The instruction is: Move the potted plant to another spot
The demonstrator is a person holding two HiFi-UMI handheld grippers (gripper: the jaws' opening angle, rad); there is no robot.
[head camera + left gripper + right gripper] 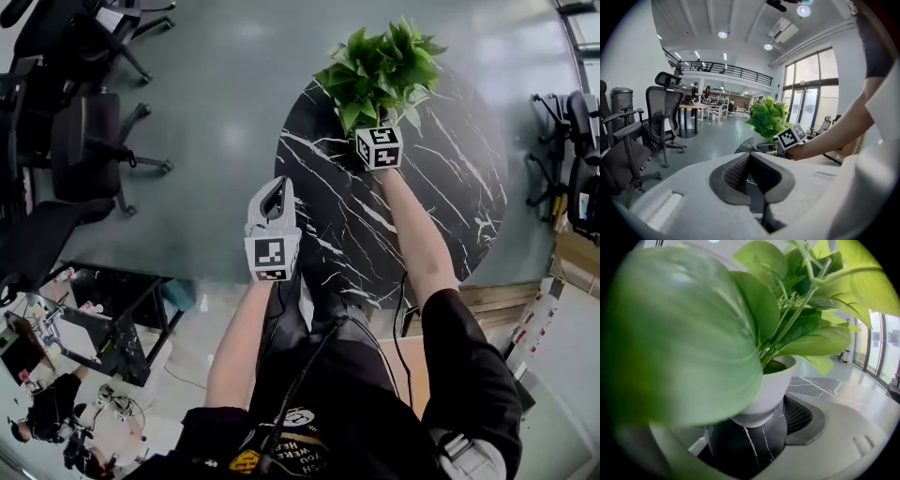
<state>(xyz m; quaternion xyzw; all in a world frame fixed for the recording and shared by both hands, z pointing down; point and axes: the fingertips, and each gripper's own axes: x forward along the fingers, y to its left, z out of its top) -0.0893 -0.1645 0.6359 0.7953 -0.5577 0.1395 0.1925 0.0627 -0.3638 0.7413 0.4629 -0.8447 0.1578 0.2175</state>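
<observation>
White-potted plant (768, 385) stands between right hand-held gripper (745, 427) jaws.

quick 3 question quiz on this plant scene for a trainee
1. True or false: the left tool has its jaws around the potted plant.
2. Where on the round marble table is the potted plant? A) centre B) near the far edge C) near edge
3. Fill in: between the jaws of the right tool sits the white ____.
Key: 1 false; 2 B; 3 pot.
</observation>
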